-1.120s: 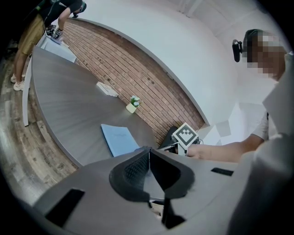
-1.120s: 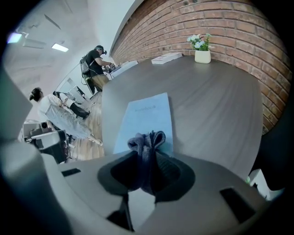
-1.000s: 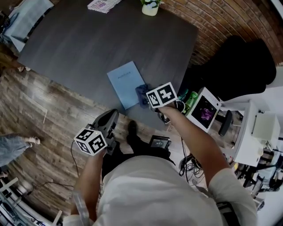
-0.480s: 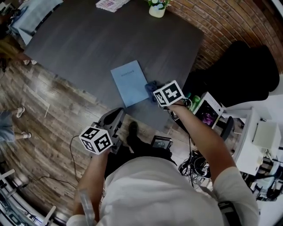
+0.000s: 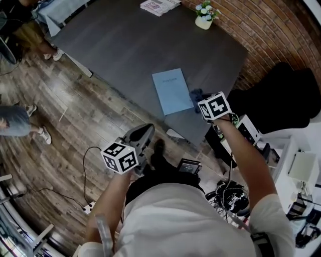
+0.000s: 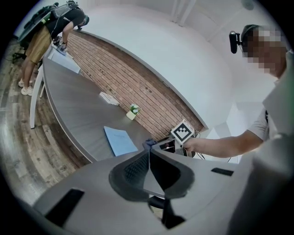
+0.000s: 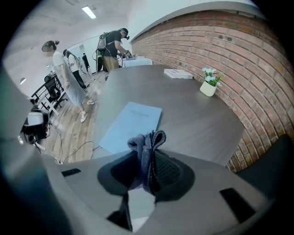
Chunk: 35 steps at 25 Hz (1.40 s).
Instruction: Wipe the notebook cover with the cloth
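A light blue notebook (image 5: 171,91) lies flat near the front edge of the dark grey table (image 5: 135,45); the right gripper view also shows this notebook (image 7: 132,123). My right gripper (image 7: 148,161) is shut on a bunched dark blue-grey cloth (image 7: 147,146), held above the table just right of the notebook. From the head camera the cloth (image 5: 196,95) peeks out beside the marker cube. My left gripper (image 6: 148,172) is shut and holds nothing; it hangs off the table over the wooden floor, at the lower left of the head view (image 5: 143,134).
A small white flowerpot (image 5: 203,21) and a printed booklet (image 5: 158,5) sit at the table's far side by the brick wall (image 5: 261,30). People stand at the left (image 5: 15,123). Cables and equipment (image 5: 235,193) lie on the floor at the right.
My right gripper with the cloth has shifted right and slightly up in the head view, staying beside the notebook. The head camera has turned, so the table and notebook slid rightward.
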Available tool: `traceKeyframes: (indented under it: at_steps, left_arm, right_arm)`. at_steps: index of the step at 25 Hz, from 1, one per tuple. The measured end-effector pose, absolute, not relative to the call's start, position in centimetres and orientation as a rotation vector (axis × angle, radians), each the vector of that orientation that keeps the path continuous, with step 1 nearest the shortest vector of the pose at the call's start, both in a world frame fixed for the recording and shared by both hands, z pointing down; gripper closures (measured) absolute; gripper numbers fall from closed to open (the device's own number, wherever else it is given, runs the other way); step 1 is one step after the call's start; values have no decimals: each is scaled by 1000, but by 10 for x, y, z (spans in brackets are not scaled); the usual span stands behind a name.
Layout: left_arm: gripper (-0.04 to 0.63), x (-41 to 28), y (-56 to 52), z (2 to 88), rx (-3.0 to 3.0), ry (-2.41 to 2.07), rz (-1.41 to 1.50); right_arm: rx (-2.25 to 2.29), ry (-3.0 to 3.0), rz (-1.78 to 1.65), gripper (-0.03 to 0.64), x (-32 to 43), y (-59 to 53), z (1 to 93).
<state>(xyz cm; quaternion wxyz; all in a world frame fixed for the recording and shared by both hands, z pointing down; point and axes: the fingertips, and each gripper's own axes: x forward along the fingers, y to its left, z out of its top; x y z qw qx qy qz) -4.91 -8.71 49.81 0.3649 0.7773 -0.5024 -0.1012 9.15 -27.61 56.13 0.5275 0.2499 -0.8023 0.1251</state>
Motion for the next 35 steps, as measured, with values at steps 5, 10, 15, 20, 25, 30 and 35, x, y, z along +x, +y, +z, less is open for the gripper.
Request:
traceKeyframes:
  at_steps: [5, 10, 15, 20, 25, 30, 35]
  left_arm:
    - [586, -65, -57, 497, 1991, -1324, -287]
    - [586, -67, -39, 498, 1973, -1335, -327]
    - [586, -64, -35, 501, 1944, -1361, -367]
    - [586, -58, -49, 505, 1865, -1456, -453]
    - [586, -50, -65, 516, 1780, -1539, -525]
    - [586, -34, -73, 529, 1700, -1606, -578]
    - [586, -25, -74, 536, 1635, -1652, -618]
  right_arm:
    - [570, -1935, 223, 511, 64, -264, 547]
    - [514, -1942, 116, 511, 35, -254, 536]
    - [417, -1929, -11, 511, 4, -256, 533]
    - [270, -1889, -159, 511, -28, -278, 544]
    - [145, -1886, -273, 511, -67, -299, 556]
    - [23, -1902, -411, 511, -110, -311, 565]
    - [-45, -1839, -497, 511, -128, -312, 577]
